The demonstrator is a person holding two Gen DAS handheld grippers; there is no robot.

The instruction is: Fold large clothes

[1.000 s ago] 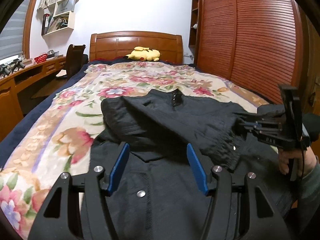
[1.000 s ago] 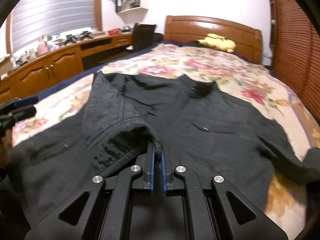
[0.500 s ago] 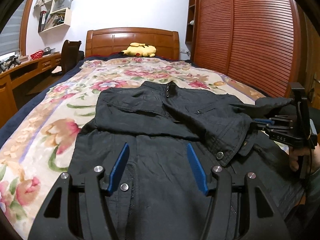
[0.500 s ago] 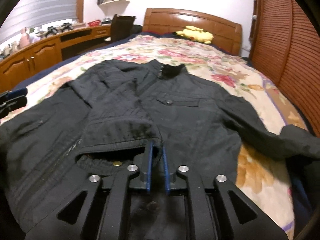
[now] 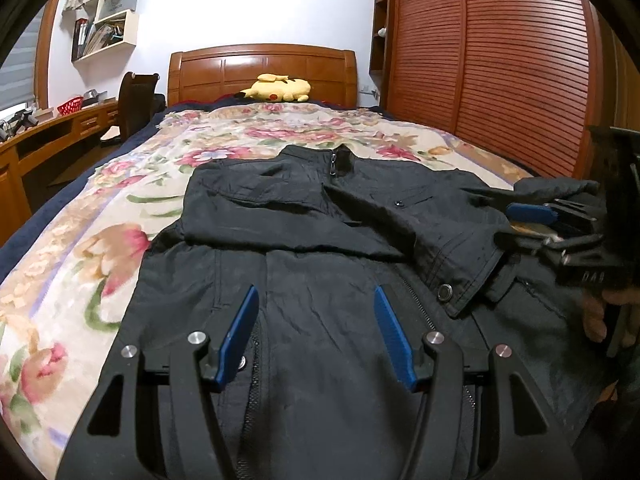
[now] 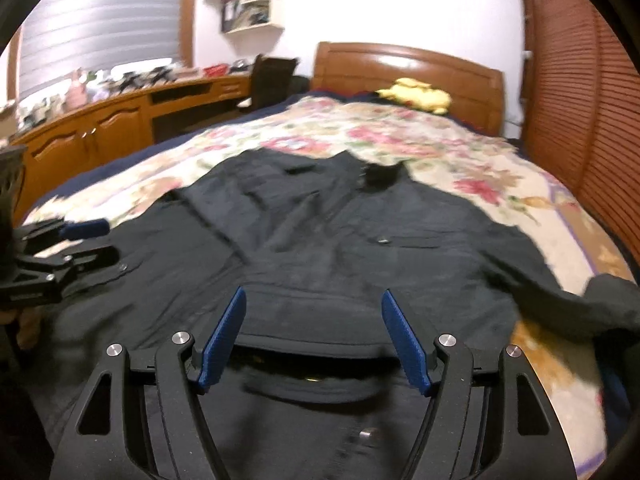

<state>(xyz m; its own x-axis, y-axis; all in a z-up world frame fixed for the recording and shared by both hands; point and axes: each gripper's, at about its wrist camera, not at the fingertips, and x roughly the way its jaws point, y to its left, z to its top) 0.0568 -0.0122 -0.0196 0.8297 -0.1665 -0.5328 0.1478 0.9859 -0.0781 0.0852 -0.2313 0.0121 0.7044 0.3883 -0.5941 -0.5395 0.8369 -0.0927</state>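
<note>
Seemingly idle, the left gripper (image 5: 316,320) in the left wrist view hangs with jaws spread wide and empty above the black jacket (image 5: 320,232), which lies flat on the floral bedspread (image 5: 100,220) ahead of them. From the right wrist view, the right gripper (image 6: 314,324) gapes equally wide, gripping nothing; the folded sleeve cuff (image 6: 312,320) lies between its blue pads.

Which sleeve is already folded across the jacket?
The left-hand sleeve, the one on the desk side: it lies diagonally across the jacket chest, cuff nearest the right gripper. The other sleeve stretches out over the bedspread.
</note>
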